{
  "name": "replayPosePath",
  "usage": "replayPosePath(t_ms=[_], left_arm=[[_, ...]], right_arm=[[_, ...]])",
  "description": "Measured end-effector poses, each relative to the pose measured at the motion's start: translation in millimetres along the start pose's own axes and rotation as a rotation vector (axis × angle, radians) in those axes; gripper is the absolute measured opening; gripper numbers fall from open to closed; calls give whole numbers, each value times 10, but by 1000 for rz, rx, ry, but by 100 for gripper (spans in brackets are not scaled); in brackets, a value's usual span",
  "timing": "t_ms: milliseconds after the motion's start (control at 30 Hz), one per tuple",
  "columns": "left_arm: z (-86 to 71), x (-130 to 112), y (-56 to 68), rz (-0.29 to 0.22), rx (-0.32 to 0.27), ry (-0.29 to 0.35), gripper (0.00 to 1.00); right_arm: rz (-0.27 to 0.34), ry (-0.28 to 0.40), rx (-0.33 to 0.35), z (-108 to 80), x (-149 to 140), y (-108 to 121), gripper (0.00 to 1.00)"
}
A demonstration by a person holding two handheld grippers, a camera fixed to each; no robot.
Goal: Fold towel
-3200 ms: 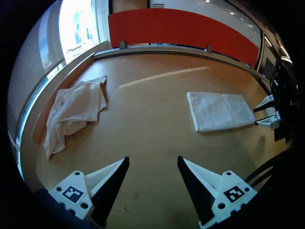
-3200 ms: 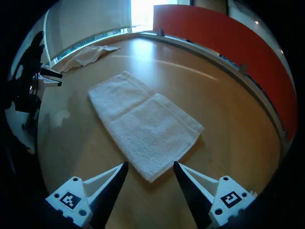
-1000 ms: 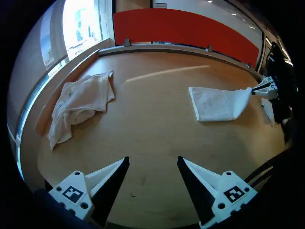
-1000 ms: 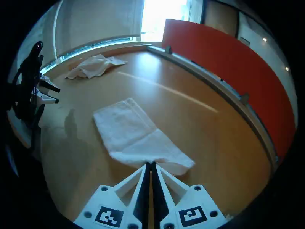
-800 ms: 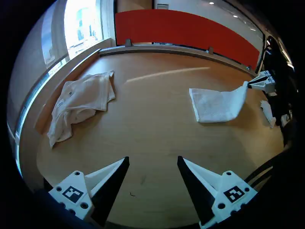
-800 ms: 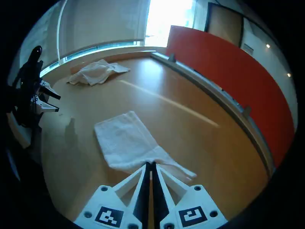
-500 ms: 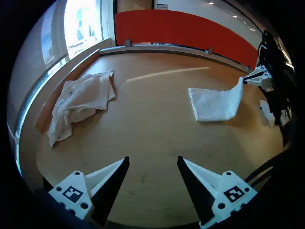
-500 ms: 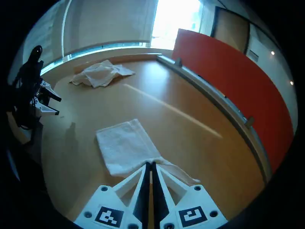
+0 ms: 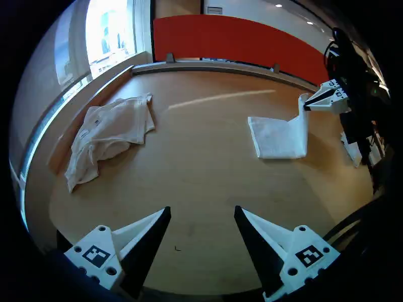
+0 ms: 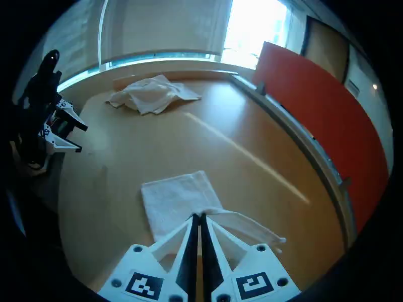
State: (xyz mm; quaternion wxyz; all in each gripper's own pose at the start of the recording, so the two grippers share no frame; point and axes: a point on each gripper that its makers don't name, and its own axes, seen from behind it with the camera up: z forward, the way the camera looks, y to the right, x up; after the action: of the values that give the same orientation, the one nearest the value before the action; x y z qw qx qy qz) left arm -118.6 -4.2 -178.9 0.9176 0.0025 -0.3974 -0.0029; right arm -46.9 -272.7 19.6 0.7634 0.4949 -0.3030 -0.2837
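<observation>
The towel [image 10: 174, 201] looks soft, light and limp — best pinched at an edge, where the right gripper [image 10: 200, 216] is clamped; the left gripper [image 9: 202, 208] stands apart, holding nothing.

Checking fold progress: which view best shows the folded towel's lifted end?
Left gripper view: the towel is seen side-on, one end held upright by the right gripper. The right gripper view looks down on it, fingers hiding the pinched edge.

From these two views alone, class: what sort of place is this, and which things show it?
Probably an office or meeting room, not a home: a large wooden table edged by a red divider panel, beside a big bright window, with recessed ceiling lights overhead.
</observation>
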Motion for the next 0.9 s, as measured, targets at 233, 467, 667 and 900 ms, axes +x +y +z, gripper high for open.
replayPosePath(t_ms=[233,467,667,900], left_arm=[[-84,-29,-18,-25,1,14,93],[-122,-102,-32,-41,6,14,94],[-121,-132,-29,-55,5,13,94],[-112,-124,-23,-55,1,12,94]], right_arm=[[-53,-32,83,409,138,-354,3],[-52,-83,151,763,50,-670,3],[-49,-103,160,842,-8,-735,4],[-35,-99,159,807,6,-715,30]])
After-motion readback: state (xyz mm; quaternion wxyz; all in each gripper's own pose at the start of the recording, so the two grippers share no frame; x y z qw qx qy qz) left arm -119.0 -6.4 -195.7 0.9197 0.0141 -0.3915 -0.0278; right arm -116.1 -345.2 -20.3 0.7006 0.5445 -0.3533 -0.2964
